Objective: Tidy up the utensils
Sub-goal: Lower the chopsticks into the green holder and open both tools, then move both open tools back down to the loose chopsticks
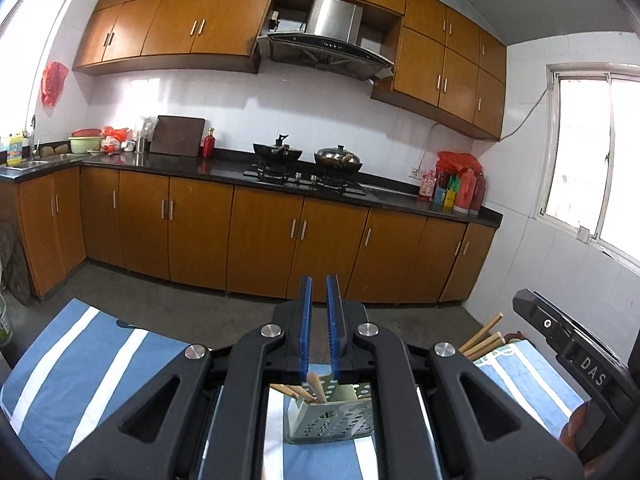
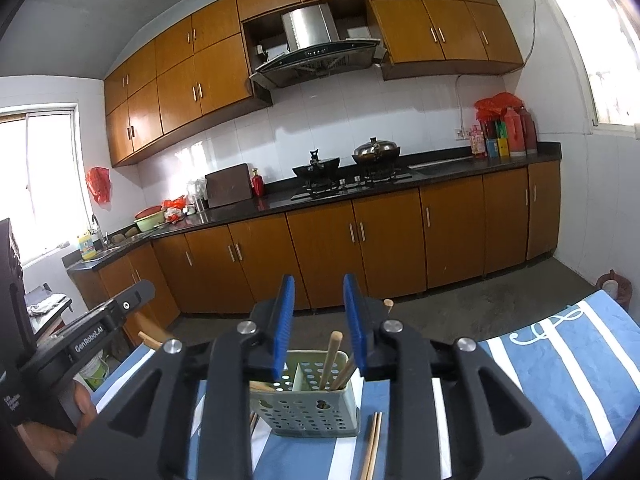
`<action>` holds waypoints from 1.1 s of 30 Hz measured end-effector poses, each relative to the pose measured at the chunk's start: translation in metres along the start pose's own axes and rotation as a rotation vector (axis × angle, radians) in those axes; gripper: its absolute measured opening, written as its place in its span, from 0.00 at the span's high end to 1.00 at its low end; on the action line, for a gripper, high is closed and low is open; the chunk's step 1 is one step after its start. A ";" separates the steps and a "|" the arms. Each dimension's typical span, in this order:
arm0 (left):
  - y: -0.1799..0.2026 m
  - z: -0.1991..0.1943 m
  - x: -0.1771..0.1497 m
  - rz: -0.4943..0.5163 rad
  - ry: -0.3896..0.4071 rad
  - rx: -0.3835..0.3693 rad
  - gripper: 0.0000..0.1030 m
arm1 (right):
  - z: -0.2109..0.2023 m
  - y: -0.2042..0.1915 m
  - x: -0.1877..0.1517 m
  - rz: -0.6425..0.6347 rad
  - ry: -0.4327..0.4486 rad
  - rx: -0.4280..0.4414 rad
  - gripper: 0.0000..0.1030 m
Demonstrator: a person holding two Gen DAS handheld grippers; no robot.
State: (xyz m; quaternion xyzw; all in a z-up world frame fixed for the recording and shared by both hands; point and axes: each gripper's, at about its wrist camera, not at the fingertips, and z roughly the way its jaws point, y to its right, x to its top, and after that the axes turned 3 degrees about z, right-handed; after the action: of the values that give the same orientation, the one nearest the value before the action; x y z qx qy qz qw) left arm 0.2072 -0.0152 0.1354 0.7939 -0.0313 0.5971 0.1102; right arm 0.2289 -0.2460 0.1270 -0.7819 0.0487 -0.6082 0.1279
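Observation:
A pale green perforated utensil holder (image 2: 306, 400) stands on a blue and white striped cloth (image 2: 568, 364), with wooden chopsticks (image 2: 330, 360) standing in it. It also shows in the left wrist view (image 1: 330, 420). A loose pair of chopsticks (image 2: 372, 446) lies on the cloth just right of the holder. My left gripper (image 1: 319, 288) is above the holder, its blue pads a narrow gap apart with nothing between the tips. My right gripper (image 2: 318, 288) is open and empty above the holder. More chopstick ends (image 1: 482, 338) stick up at the right in the left wrist view.
The cloth covers a table in front of a kitchen counter (image 1: 224, 170) with a gas hob, two woks (image 1: 338, 158), bottles (image 1: 460, 190) and a sink (image 1: 36, 162). Brown cabinets run below and above. The other gripper's body (image 1: 576, 356) is at the right.

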 end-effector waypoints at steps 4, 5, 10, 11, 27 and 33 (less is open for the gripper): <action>0.001 -0.009 0.005 -0.003 0.016 0.007 0.92 | -0.015 0.001 0.000 -0.006 0.017 -0.008 0.71; 0.001 -0.013 0.006 -0.005 0.020 0.008 0.92 | -0.019 0.001 0.001 -0.007 0.021 -0.010 0.70; -0.005 -0.036 0.005 -0.012 0.026 0.008 0.83 | -0.043 0.011 -0.008 -0.010 0.019 -0.030 0.70; -0.007 -0.041 0.003 -0.009 0.026 0.015 0.69 | -0.048 0.015 -0.012 -0.006 0.010 -0.036 0.70; -0.070 -0.029 -0.143 0.045 -0.419 0.122 0.62 | 0.000 0.069 -0.175 0.096 -0.531 -0.117 0.79; -0.077 -0.014 -0.177 0.036 -0.532 0.090 0.63 | 0.018 0.060 -0.216 0.111 -0.651 -0.083 0.84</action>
State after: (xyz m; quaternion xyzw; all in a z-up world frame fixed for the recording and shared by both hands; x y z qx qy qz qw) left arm 0.1575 0.0481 -0.0401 0.9264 -0.0465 0.3700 0.0522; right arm 0.1959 -0.2508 -0.0958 -0.9359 0.0724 -0.3161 0.1376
